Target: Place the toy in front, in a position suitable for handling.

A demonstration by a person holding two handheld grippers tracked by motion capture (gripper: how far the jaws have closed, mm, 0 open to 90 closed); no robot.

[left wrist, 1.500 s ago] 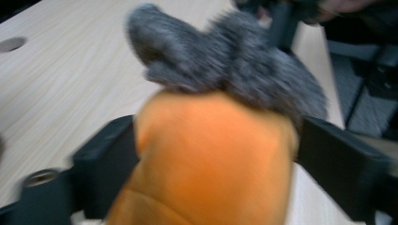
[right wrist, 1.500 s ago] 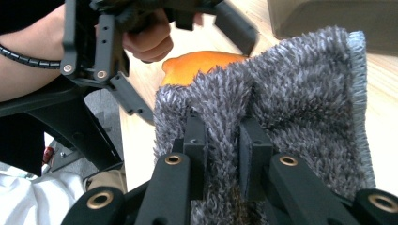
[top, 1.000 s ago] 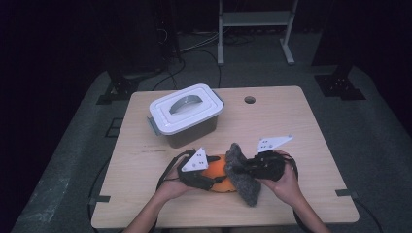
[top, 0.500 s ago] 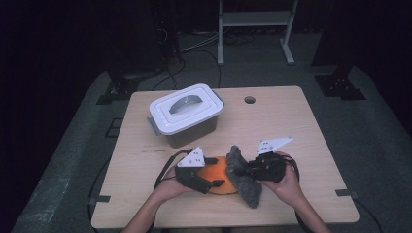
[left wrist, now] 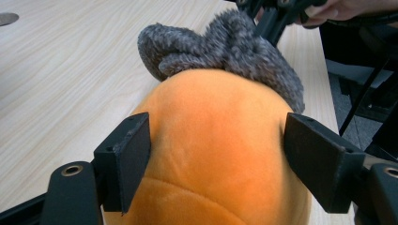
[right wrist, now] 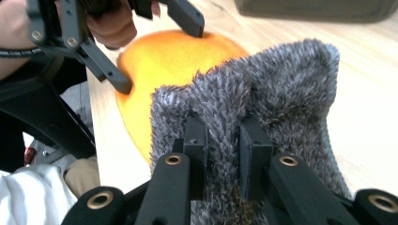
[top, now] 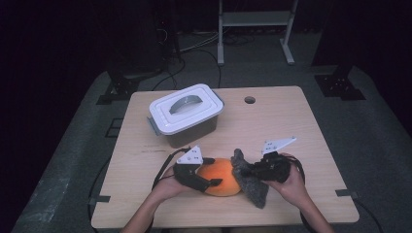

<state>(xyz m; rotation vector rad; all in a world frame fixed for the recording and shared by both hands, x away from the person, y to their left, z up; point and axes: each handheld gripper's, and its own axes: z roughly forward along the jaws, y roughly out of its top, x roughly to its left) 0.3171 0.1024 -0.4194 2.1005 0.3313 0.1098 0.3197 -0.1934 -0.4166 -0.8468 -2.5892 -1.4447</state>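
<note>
Orange plush body (top: 221, 176) lies on the tabletop (top: 301, 131) near its front edge, between the two hands. A grey fuzzy part (top: 248, 180) joins it on its right side, folded and partly draped onto the wood.

Left gripper (top: 208, 171): jaws have just been opening and now stand wide, one on each side of the orange body. In the left gripper view the orange body (left wrist: 216, 154) bulges up between the two jaws; the left jaw sits against or just beside the plush, the right jaw just beside it, with no dent showing. Cannot tell whether either pad actually presses.

Right gripper (top: 248, 171): jaws drawn nearly together, pinching a fold of the grey fuzzy part (right wrist: 263, 98). In the right gripper view the fur bunches up between and around both jaws.

Left gripper (right wrist: 159, 51) also shows in that view, straddling the far end of the orange body (right wrist: 164, 61).

Lidded grey box (top: 185, 114) stands farther back on the tabletop, well apart.
</note>
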